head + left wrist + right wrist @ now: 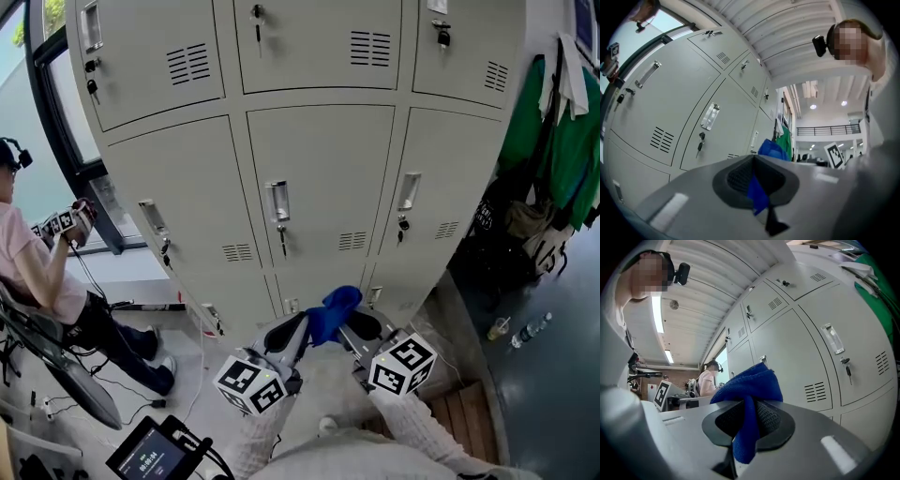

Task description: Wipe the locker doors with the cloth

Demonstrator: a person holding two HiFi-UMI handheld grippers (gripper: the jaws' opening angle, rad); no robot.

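Looking steeply down from the head camera, I saw a bank of pale grey locker doors (pixel 319 183) filling the upper frame, with both grippers raised in front of its lowest rows. The left gripper (pixel 292 330) and the right gripper (pixel 360 326) met on one blue cloth (pixel 333 307), bunched between them in the air. I could not tell from that view whether it touched a door, and the gripper views suggested it hung a little short. In the left gripper view the fingers (pixel 735 179) were closed on only a thin strip of the cloth, with the bulk puffing up beyond them. In the right gripper view the fingers (pixel 772 420) were clamped on a thicker fold, a tail hanging toward the camera. A seated person (pixel 37 267) was off to the left, and green garments (pixel 553 141) hung to the right of the lockers. I judged that wiping had not begun. The weak point was the left hold, since drag against a door could pull that thin strip free. Keys (pixel 282 240) dangled from several locks below the handles (pixel 277 200), and the loose bunch could snag on them. If the grippers drew apart, the cloth might slip out of one of them. If it sat off-centre, bare fingers could scrape the paint.
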